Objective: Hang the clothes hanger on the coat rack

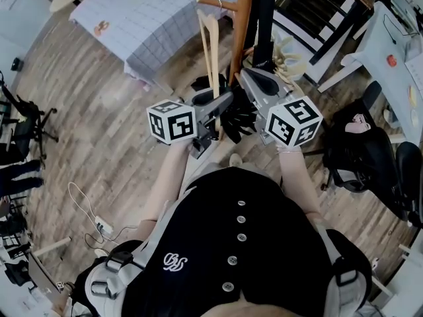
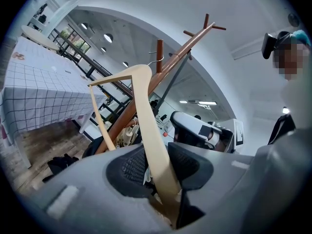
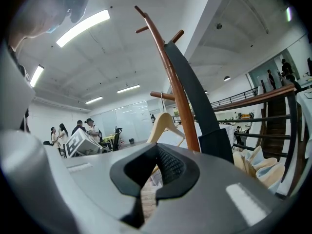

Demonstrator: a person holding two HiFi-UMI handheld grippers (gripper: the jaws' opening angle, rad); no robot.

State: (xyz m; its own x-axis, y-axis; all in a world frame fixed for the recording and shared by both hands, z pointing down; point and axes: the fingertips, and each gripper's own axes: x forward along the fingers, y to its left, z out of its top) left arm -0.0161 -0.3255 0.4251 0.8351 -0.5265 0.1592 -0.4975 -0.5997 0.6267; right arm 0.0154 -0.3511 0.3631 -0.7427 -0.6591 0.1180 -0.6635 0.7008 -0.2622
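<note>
A pale wooden clothes hanger [image 1: 211, 51] stands upright in front of me, beside the brown wooden coat rack [image 1: 241, 25]. My left gripper [image 1: 225, 101] is shut on the lower end of one hanger arm. In the left gripper view that arm [image 2: 146, 116] runs up from between the pads [image 2: 131, 167], and the wire hook sits near a peg of the rack [image 2: 165, 67]. I cannot tell whether the hook rests on the peg. My right gripper [image 1: 254, 78] is level with the left one, close to the pole. In its own view the right gripper [image 3: 153, 172] is slightly open and empty, facing the rack [image 3: 175, 91] and the hanger [image 3: 163, 126].
A table with a checked cloth [image 1: 152, 12] stands at the far left. Dark clothing [image 1: 238, 121] lies at the rack's foot. A black office chair [image 1: 370, 150] is on the right, a stair railing [image 1: 317, 12] lies behind the rack, and a cable [image 1: 86, 210] lies on the wooden floor.
</note>
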